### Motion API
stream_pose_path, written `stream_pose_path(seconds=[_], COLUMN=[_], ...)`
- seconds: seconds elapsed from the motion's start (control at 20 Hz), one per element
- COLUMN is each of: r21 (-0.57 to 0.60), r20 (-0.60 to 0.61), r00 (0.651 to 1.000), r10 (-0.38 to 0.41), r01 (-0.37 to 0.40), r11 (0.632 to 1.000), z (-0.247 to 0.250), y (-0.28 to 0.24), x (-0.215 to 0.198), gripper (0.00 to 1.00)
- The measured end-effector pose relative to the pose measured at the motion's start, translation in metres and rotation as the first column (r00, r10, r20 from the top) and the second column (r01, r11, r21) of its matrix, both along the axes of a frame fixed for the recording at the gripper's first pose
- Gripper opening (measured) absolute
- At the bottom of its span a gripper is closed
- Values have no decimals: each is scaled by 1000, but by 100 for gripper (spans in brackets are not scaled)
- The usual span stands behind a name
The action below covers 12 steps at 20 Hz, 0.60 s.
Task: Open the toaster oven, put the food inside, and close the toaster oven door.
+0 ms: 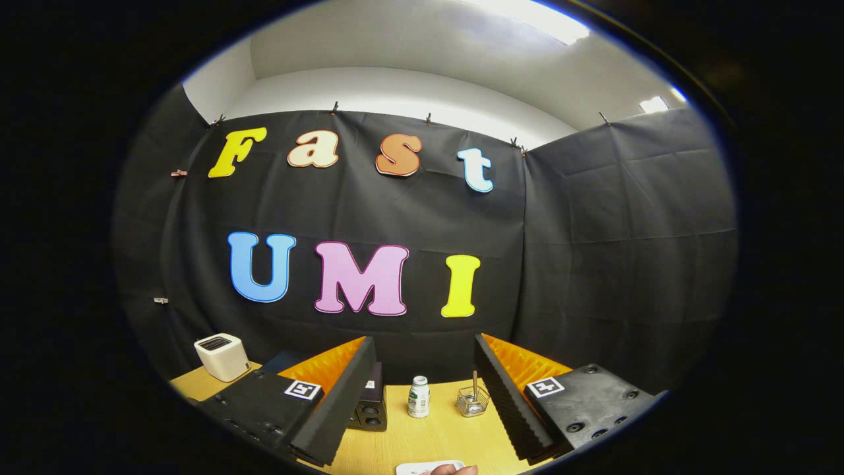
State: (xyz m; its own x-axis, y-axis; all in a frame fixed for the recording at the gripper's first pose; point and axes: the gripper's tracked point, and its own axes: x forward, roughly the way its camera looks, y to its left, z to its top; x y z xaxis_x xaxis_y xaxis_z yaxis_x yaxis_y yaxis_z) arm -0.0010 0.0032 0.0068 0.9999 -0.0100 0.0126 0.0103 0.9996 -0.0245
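Right, quick pass, left to right. White box appliance (222, 356) sits far left on the bench (428, 442), well off from my fingers. Next, a dark boxy unit (371, 399) just behind my left finger, mostly hidden; my guess is that's the toaster oven, but I cannot tell door or handle from here. Gripper (419, 396) is spread wide, fingers released, nothing between them but bare bench. Beyond the gap stands a small white bottle (418, 396), upright, then a wire holder (473, 400) with a stick in it, near my right finger. Close in, between the fingers at the near side, a white plate (422, 468) rim with something reddish on it, likely the food (455, 470). Oven lies ahead-left, so I'd swing left first; door not yet opened, I judge.
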Motion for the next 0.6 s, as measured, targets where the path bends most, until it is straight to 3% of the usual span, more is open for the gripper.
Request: stream_pose_path(seconds=[0.25,0.6], r21=[28,67], r20=[-34,-68], r00=[999,989], r10=[20,135], r01=[-19,-130], r11=[999,989], z=[-9,-28], y=[18,113], x=[1,12], gripper=[97,97])
